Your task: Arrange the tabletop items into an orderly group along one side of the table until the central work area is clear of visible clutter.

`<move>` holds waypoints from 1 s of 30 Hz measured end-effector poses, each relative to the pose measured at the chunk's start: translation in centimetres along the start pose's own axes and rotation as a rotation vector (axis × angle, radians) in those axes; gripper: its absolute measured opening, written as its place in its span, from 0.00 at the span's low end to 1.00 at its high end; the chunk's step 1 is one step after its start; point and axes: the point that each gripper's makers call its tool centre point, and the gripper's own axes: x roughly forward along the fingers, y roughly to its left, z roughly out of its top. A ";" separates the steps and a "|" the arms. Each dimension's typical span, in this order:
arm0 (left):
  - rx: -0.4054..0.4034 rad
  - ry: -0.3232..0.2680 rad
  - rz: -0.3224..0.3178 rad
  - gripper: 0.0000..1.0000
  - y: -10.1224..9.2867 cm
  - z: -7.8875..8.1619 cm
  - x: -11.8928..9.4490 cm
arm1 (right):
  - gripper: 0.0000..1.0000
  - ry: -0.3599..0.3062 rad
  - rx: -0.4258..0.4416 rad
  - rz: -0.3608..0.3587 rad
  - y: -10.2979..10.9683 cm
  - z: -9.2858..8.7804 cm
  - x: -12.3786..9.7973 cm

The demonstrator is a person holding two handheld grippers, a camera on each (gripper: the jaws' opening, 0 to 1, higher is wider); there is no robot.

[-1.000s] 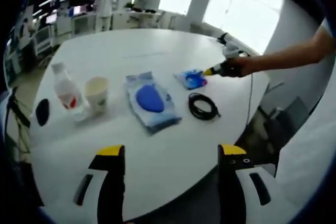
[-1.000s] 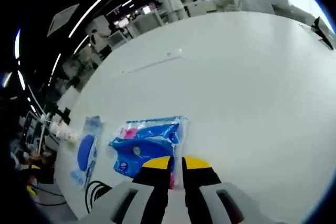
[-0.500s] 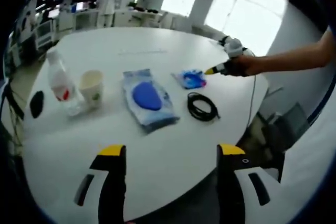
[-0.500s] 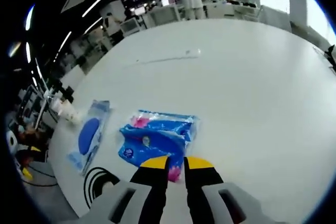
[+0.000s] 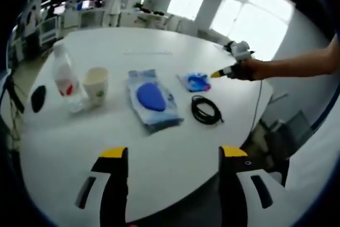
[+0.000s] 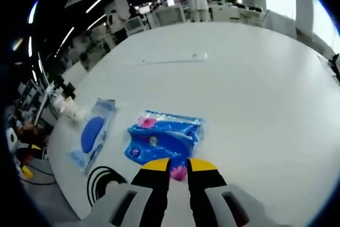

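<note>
My right gripper (image 6: 178, 167) is shut on the near edge of a blue tissue pack (image 6: 164, 139) that lies on the white table (image 6: 255, 94). From the left gripper view, that pack (image 5: 195, 82) sits right of centre, with the right gripper (image 5: 222, 71) at its right edge, held by a person's hand (image 5: 251, 69). My left gripper (image 5: 173, 153) hangs open over the near table edge, holding nothing. A wet-wipes pack (image 5: 151, 98), a paper cup (image 5: 96, 83), a clear bottle (image 5: 64, 78) and a coiled black cable (image 5: 206, 110) lie across the table.
A small black object (image 5: 38, 98) lies at the far left near the table edge. In the right gripper view the wipes pack (image 6: 93, 134) and cable (image 6: 103, 182) lie left of the jaws. Desks and a person stand beyond the table.
Both views have shifted slightly with the hands. The right gripper stays shut on the blue tissue pack, and the other items have not moved.
</note>
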 end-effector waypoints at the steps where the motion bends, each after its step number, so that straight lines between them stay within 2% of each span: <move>1: 0.000 -0.001 0.001 0.69 -0.1 0.0 0.0 | 0.10 -0.001 -0.003 0.002 1.0 -0.5 -0.9; 2: 0.000 -0.002 0.002 0.68 -0.1 0.0 0.0 | 0.10 0.016 0.009 0.013 0.4 0.2 0.0; 5: -0.004 -0.006 0.002 0.68 -0.2 0.0 0.0 | 0.10 0.031 0.003 0.029 1.9 -0.1 -1.3; 6: -0.007 -0.009 0.002 0.68 -0.3 0.1 0.0 | 0.10 0.044 0.012 0.036 1.5 0.3 -0.3; 12: -0.026 -0.022 -0.002 0.67 -0.2 0.1 0.4 | 0.10 0.076 0.014 0.064 2.4 0.3 -0.3; 24: -0.034 -0.022 -0.007 0.67 0.1 0.6 0.3 | 0.11 0.110 -0.052 0.118 4.9 0.4 1.2; 27: -0.048 -0.028 -0.005 0.67 0.7 0.9 0.4 | 0.16 0.109 -0.066 0.145 5.5 0.7 1.7; 30: -0.061 -0.035 -0.002 0.67 1.0 1.2 0.7 | 0.24 0.104 -0.121 0.190 6.8 1.2 2.1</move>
